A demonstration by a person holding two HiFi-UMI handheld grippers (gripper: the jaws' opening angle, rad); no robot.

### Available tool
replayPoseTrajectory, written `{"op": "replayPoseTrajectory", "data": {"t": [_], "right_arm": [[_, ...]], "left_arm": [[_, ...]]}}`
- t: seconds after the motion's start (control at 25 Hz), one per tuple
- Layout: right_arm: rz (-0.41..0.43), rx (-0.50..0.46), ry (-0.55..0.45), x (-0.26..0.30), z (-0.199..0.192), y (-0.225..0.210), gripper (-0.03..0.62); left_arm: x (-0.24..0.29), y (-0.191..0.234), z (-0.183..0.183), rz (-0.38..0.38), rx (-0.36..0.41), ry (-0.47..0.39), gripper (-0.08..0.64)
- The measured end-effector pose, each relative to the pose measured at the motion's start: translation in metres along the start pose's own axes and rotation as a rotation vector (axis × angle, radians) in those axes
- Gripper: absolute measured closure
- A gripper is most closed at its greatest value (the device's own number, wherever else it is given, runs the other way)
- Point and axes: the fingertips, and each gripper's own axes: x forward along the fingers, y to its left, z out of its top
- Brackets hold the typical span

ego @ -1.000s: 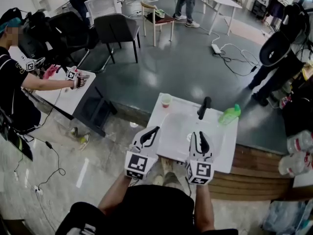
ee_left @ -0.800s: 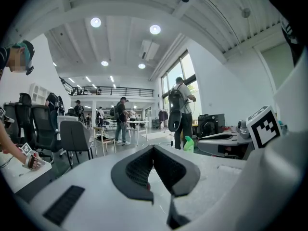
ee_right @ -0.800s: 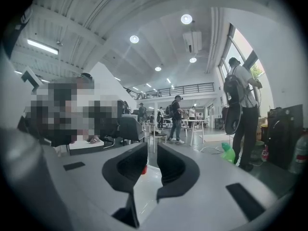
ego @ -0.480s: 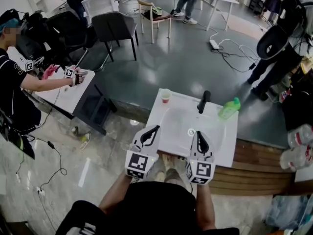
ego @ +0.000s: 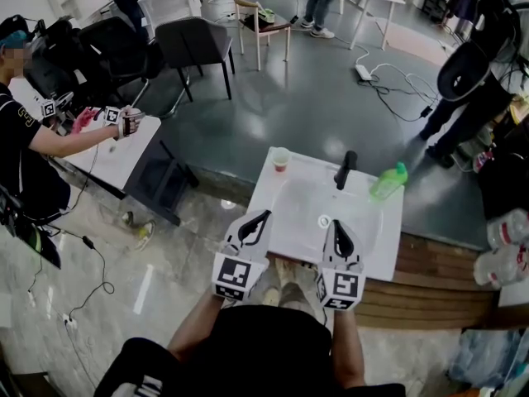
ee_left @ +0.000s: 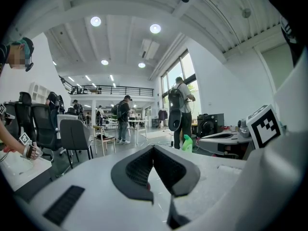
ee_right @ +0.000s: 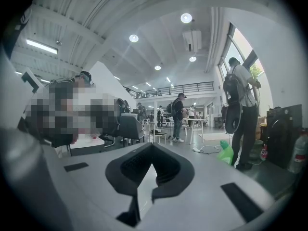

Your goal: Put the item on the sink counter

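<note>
right gripper [ee_right: 153, 147] fingers just closed, nothing between, left gripper [ee_left: 154, 147] fingers together

One bottle [ego: 388, 184], seemingly one cup [ego: 281, 159]

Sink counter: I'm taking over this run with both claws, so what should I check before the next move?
1. Left claw free: ok, shut with nothing between its jaws.
2. Right claw free: ok, its jaws have just closed, with nothing between them.
3. Item in hand for placing: not ok, neither claw holds anything.
4. Bare space on the sink counter: ok, the front right corner is bare.
5. Cup and green bottle out of the way: ok, both stand at the back edge, either side of the faucet.
</note>
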Motion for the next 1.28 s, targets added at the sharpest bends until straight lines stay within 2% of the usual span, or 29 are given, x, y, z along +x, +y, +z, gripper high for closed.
{"op": "replayPoseTrajectory", "data": {"t": [1.28], "right_arm": [[0.008, -0.001, 0.001, 0.0003, 0.0042, -0.0039, 0.594]], "left_arm": [[0.0033, -0.0044, -0.0024, -0.003, -0.002, 0.010, 0.558]]}}
